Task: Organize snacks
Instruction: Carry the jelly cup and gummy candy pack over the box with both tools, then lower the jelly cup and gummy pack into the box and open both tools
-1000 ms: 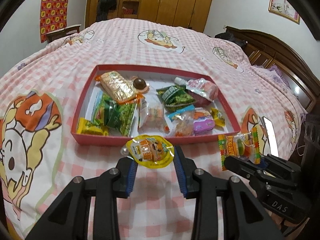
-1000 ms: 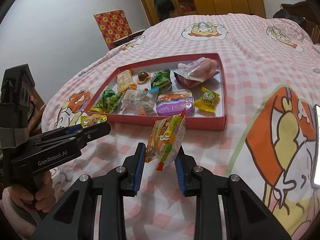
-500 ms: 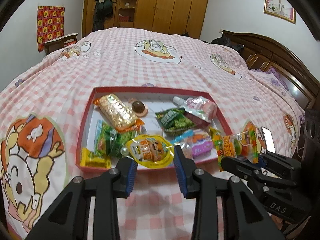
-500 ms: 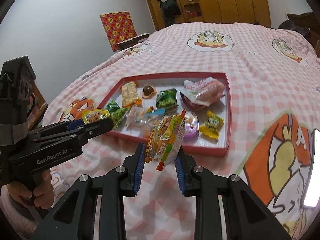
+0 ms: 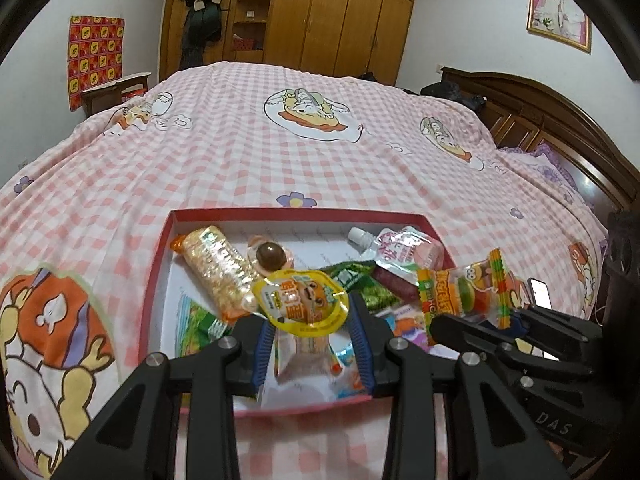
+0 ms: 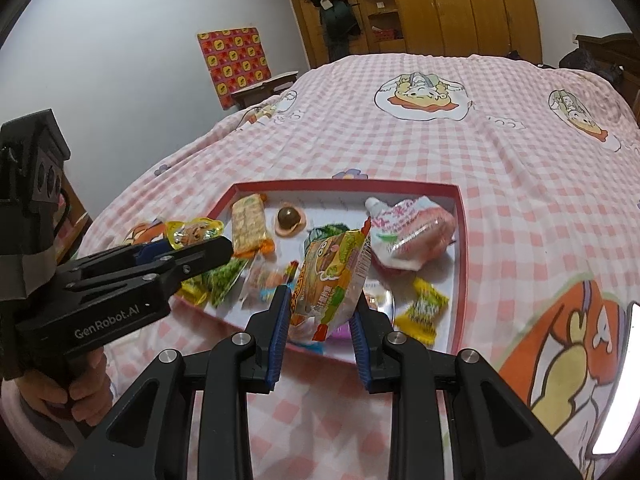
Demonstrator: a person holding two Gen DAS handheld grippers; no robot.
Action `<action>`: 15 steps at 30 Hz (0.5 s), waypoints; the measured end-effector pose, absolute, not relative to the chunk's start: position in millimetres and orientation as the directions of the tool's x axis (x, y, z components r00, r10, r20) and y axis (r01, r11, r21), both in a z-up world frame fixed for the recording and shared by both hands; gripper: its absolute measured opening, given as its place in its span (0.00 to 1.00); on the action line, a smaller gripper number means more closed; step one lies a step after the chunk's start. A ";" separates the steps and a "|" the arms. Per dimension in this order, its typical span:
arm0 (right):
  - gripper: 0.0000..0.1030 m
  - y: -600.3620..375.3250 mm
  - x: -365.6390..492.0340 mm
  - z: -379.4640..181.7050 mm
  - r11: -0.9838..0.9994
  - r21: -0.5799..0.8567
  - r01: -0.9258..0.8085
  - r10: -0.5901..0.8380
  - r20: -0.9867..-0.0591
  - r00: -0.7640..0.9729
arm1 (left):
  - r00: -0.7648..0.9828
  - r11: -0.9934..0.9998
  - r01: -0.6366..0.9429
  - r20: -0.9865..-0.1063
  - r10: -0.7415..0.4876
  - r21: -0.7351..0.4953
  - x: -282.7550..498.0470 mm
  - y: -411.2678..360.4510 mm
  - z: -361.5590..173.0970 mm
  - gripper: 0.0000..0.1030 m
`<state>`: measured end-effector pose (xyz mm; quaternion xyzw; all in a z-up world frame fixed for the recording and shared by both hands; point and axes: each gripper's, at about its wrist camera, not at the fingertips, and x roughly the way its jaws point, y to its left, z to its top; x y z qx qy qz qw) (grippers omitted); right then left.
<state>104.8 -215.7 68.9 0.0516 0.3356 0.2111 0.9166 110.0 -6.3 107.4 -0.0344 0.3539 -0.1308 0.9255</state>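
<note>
— So what is different from a second ago?

— Both grippers have carried their snacks forward. A second ago the red tray (image 5: pixel 160 280) lay well ahead of them on the pink checked bedspread (image 5: pixel 320 152); now its near wall sits under the fingers in both wrist views.

— And the jaws?

— Unchanged. The left gripper (image 5: pixel 306 320) is clamped on a yellow jelly cup (image 5: pixel 302 300) with a cartoon lid, held by its edges between the blue pads. The right gripper (image 6: pixel 320 312) is closed on a burger-gummy packet (image 6: pixel 330 276), which stands tilted between its pads.

— Where are those two snacks relative to the tray?

— Hanging above its near half, clear of the floor, as far as I can judge. Below them lie a rice-cracker bar (image 5: pixel 214 268), a chocolate-ball cup (image 5: pixel 269 255), a green packet (image 5: pixel 360 280) and a pink drink pouch (image 5: pixel 404 250).

— What does that mean for the organizing?

— I think the carry is nearly done; each snack looks ready to be lowered and let go. The near side is crowded, so free white floor towards the far wall seems a better landing.
</note>
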 end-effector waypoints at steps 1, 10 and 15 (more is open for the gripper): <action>0.29 -215.5 108.5 69.3 0.906 0.237 -0.351 0.421 -0.594 0.686 | 0.714 0.963 0.221 -0.646 -0.269 -0.156 113.8 -6.8 106.2 0.35; 0.29 -215.5 135.1 64.3 0.909 0.255 -0.330 0.416 -0.604 0.680 | 0.699 0.964 0.217 -0.665 -0.263 -0.153 146.7 -10.3 87.7 0.35; 0.29 -214.4 147.2 61.5 0.910 0.259 -0.323 0.414 -0.607 0.678 | 0.684 0.969 0.193 -0.687 -0.247 -0.156 157.2 -7.1 74.1 0.35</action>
